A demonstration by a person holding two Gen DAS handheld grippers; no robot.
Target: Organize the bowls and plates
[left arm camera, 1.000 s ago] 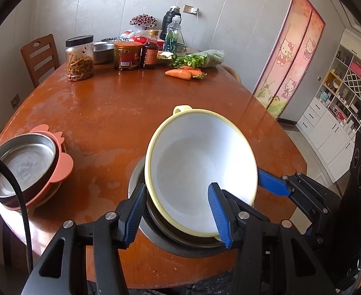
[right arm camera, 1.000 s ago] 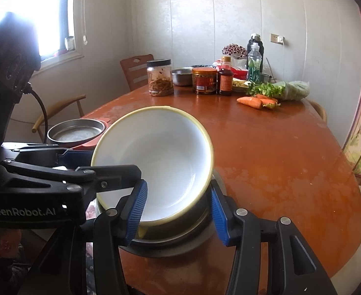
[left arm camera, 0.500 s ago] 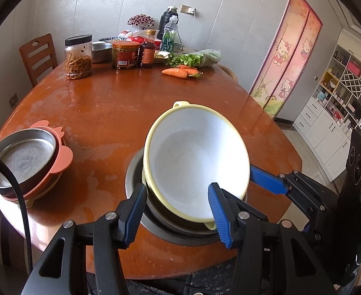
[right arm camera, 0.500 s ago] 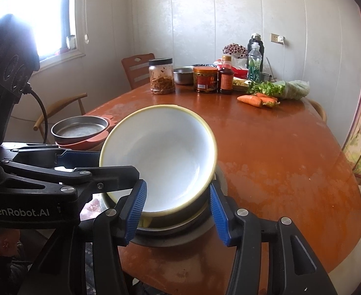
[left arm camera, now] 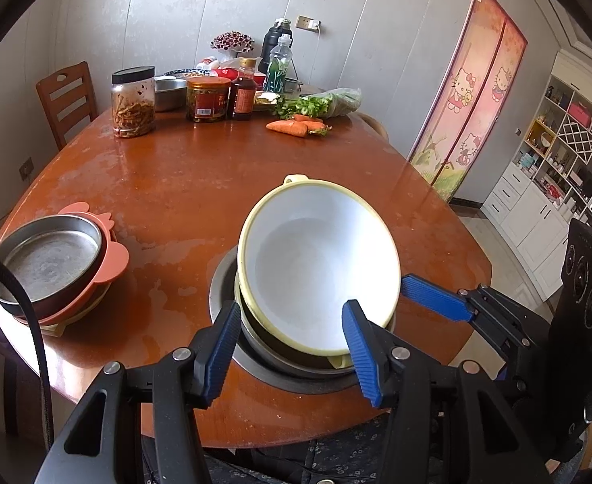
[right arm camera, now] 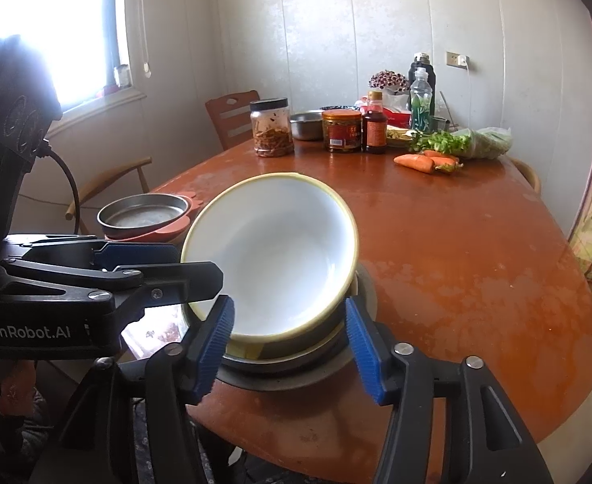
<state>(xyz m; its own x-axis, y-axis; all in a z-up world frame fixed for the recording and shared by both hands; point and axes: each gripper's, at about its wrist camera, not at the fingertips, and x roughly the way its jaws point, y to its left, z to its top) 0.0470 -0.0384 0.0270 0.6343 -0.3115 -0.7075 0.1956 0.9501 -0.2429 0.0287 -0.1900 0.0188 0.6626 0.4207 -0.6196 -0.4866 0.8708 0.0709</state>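
A white bowl with a yellow rim (left arm camera: 316, 266) lies tilted on a stack of a yellow bowl, a dark bowl and a metal plate (left arm camera: 223, 282) near the table's front edge; it also shows in the right wrist view (right arm camera: 275, 254). My left gripper (left arm camera: 291, 347) is open, its fingers either side of the stack's near edge. My right gripper (right arm camera: 289, 343) is open, close in front of the stack. A second stack, a steel dish (left arm camera: 46, 258) on a pink eared plate (left arm camera: 112, 258), sits at the left edge.
The round wooden table (left arm camera: 199, 177) carries jars (left arm camera: 132, 101), sauce bottles (left arm camera: 241, 94), a steel bowl (left arm camera: 169, 90), carrots (left arm camera: 291, 126) and greens at its far side. A wooden chair (left arm camera: 68, 101) stands at the far left. Cabinets are on the right.
Both grippers have drawn back from the stack, which now looks farther off in both views. The white bowl stays tilted on the stack. Both stay open.
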